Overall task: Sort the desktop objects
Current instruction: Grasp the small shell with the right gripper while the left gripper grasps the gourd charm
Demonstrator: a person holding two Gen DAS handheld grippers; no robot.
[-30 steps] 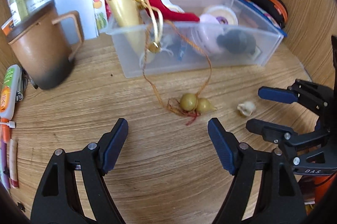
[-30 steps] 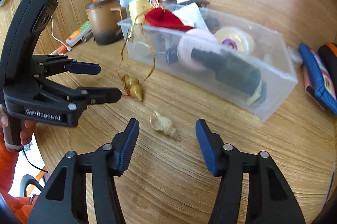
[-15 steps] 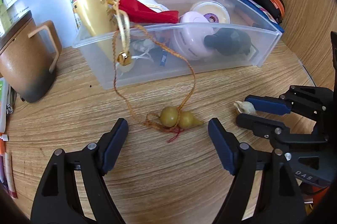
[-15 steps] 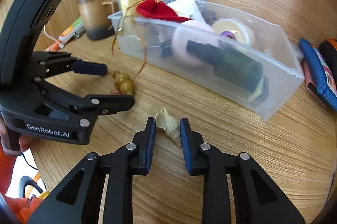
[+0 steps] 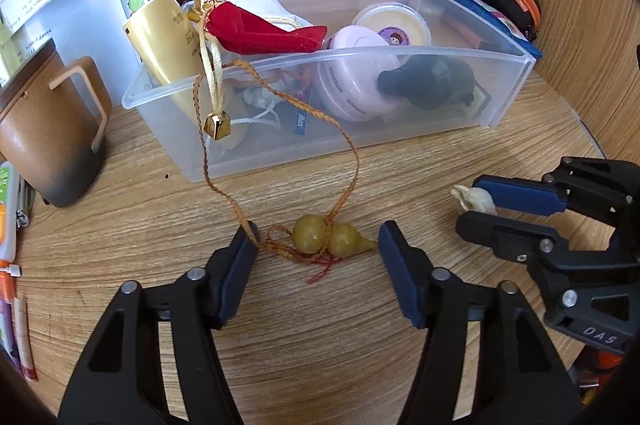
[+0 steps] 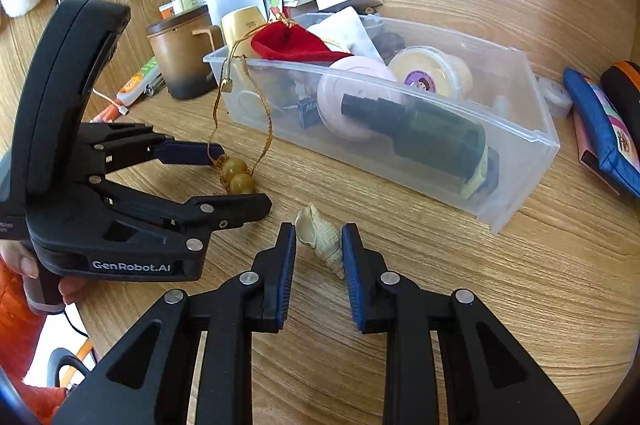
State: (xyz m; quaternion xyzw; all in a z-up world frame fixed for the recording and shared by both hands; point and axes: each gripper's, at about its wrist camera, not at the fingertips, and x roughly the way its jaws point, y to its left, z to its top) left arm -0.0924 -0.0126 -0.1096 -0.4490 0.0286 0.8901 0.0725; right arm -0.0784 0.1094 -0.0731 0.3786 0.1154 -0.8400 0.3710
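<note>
At the far left a brown mug (image 5: 48, 133) stands on the wooden worktop (image 5: 320, 325), just beside a clear plastic bin (image 5: 508, 81) crowded with a gold cup (image 5: 168, 37), a red pouch (image 5: 260, 33), a pink round case (image 5: 356, 81) and a dark bottle (image 5: 436, 81). An orange cord (image 5: 348, 161) hangs out of the bin and runs down to a small yellow gourd charm (image 5: 328, 237) lying on the worktop. My left gripper (image 5: 316, 245) straddles that charm; its jaws have just been closing, yet the pads stand clear of the gourd on both sides, with the left pad at the cord. Farther right, my right gripper (image 6: 318, 245) is clenched on a pale spiral seashell (image 6: 320, 239) that rests on the worktop, both blue pads pressed to its sides.
</note>
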